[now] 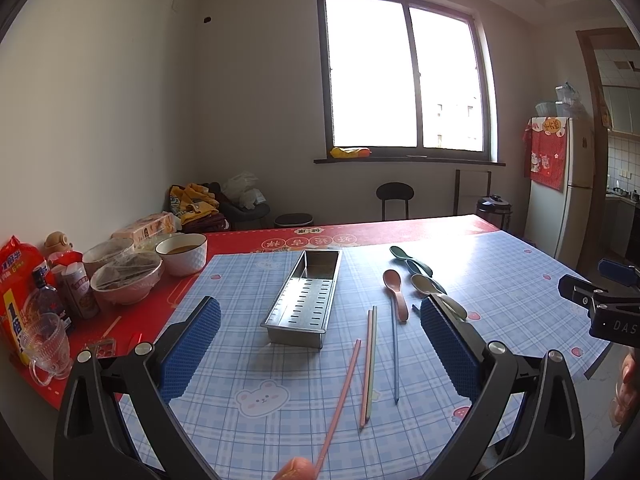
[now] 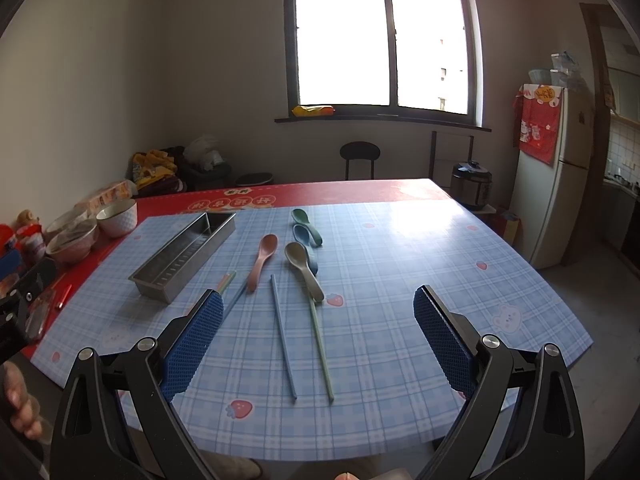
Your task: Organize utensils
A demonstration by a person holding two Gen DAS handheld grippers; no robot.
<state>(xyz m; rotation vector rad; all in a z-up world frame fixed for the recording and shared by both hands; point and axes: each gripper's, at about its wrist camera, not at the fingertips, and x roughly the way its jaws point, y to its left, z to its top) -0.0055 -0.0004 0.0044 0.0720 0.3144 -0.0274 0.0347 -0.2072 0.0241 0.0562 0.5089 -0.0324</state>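
Both the left gripper [image 1: 320, 344] and right gripper [image 2: 318, 336] are hovering with fingers spread over chopsticks [image 2: 283, 336] and spoons [image 2: 262, 258] lying beside the metal tray [image 2: 184, 258], where thin sticks could be slipping away

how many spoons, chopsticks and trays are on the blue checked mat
spoons: 4, pink, beige, blue, dark green
chopsticks: 5 visible, one pink, an orange and green pair, one blue, one light green
metal tray: 1
total: 10
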